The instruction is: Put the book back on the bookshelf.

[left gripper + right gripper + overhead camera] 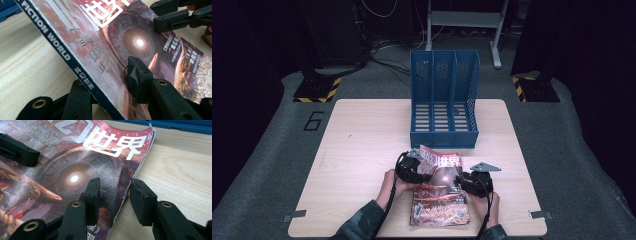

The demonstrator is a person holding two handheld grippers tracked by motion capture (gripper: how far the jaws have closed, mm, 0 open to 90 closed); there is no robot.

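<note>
Both tongs are set at opposite edges of the magazine (439, 192), which is held tilted over the near middle of the desk (362, 145). The left tongs (110, 85) are seen straddling the spine, one jaw on the cover and one beneath; whether the pads already pinch cannot be told. The right tongs (113, 195) straddle the open edge, a gap showing at one pad. Lifting appears to be in hand. Next, a firm grip would be needed before carrying it to the blue file rack (444, 100) beyond.
</note>
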